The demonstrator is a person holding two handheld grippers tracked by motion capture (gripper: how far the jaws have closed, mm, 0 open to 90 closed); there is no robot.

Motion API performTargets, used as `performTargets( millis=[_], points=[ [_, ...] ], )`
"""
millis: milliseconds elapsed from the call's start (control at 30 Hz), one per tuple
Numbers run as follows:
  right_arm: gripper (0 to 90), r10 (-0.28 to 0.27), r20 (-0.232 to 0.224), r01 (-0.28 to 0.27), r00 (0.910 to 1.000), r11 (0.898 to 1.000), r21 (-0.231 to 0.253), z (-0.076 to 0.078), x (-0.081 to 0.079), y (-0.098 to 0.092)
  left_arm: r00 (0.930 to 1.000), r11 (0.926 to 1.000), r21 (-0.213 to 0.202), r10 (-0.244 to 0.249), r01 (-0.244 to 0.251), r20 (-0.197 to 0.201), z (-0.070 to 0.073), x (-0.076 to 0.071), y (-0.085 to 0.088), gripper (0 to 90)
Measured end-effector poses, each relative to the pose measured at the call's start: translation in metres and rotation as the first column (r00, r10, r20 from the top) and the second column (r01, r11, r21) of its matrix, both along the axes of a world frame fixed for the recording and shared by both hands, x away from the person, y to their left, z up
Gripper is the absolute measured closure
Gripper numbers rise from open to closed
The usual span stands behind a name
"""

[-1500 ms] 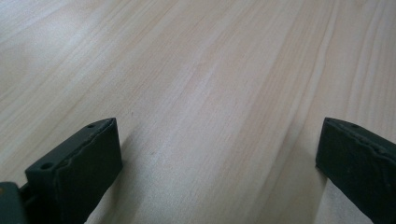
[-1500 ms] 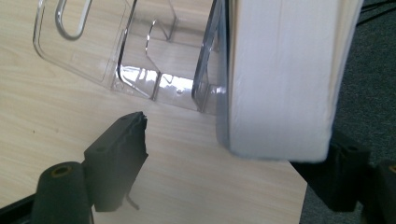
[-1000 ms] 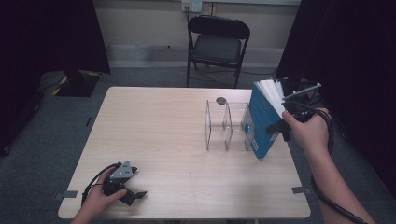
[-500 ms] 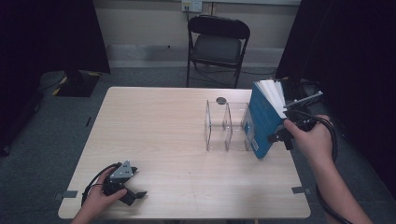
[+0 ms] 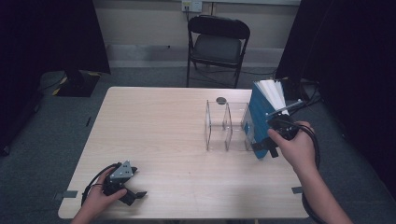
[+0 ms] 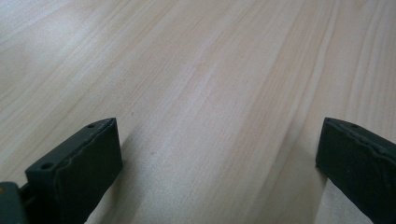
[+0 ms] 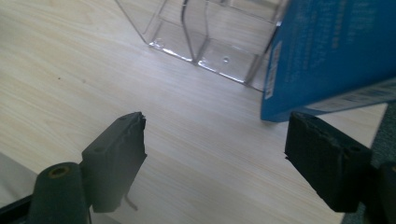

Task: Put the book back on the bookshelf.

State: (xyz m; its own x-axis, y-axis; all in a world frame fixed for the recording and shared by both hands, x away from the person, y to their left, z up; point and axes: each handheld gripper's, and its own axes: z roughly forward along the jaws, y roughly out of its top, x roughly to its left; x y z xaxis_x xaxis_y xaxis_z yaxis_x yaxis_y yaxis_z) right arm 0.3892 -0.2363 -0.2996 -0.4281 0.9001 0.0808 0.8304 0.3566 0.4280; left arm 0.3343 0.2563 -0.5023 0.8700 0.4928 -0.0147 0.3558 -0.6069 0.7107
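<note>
R gripper (image 5: 267, 147) sits at the right edge of the table (image 5: 154, 121), jaws wide apart w/ nothing between them. In the right gripper view the gripper (image 7: 215, 135) points at bare wood, and the blue book's (image 7: 336, 51) lower corner hangs just above and beyond one jaw, not pinched. My guess: it's lining up low beside the book to nudge or grab it.

The book (image 5: 259, 116) stands tilted at the right end of the clear rack (image 5: 224, 126), pages fanned up top. Can't tell if its bottom edge is inside the end slot or just beside it. The rack's other two slots (image 7: 205, 42) are empty.

L gripper (image 5: 133, 196) rests near-left on the table, jaws apart, empty (image 6: 219, 140), prob. parked out of the way.
</note>
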Motion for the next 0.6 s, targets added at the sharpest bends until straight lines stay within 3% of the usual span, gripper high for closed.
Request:
performTargets(
  millis=[600],
  points=[
    [19.5,0.12,0.003,-0.12,0.9928,0.991,0.052,-0.032,0.006,0.041,1.0,1.0,-0.002,0.003,-0.003,0.005,0.0,0.0,0.0,0.0]
  ],
)
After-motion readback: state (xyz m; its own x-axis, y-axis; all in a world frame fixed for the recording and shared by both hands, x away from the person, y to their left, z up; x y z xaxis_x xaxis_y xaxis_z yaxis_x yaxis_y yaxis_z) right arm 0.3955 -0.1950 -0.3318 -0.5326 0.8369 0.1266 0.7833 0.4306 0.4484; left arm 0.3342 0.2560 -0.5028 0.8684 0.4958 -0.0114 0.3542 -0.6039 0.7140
